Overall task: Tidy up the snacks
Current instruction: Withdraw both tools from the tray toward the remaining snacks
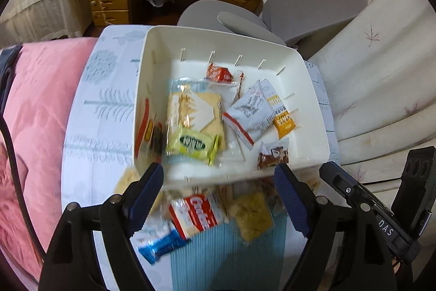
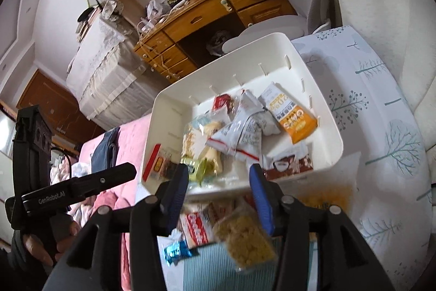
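Snacks fill a white rectangular plastic bin (image 1: 231, 45) w/ slotted walls, set on a white tablecloth w/ pale blue tree print (image 1: 103, 105).

Left wrist view: left gripper (image 1: 220, 182) hangs just in front of the bin's near rim, blue-padded jaws spread wide, nothing between the pads. Inside the bin: clear pack of pale crackers (image 1: 194, 111), yellow-green wrapped sweet (image 1: 190, 145) on top of it, white-grey sachet w/ red stripe (image 1: 248, 113), orange oat bar (image 1: 283, 123), brown-white wrapper (image 1: 273, 154), small red packet (image 1: 219, 74), red-yellow pack (image 1: 148, 127) against the left wall. Below the rim, between the jaws: red-white cookie pack (image 1: 194, 214), clear bag of yellow puffs (image 1: 253, 217), blue foil wrapper (image 1: 162, 244), all blurred, by a blue ribbed mat (image 1: 218, 263). The right-hand tool shows at the right edge.

Right wrist view: right gripper (image 2: 219, 182) sits at the near rim too, jaws partly apart, gripping nothing. Same bin (image 2: 331, 111) beyond the tips; yellow puff bag (image 2: 242, 242), cookie pack (image 2: 196, 231), blue wrapper (image 2: 175, 252) just under the jaws. A hand (image 2: 41, 244) holds the left tool at the left edge. Wooden desk (image 2: 196, 15) behind.
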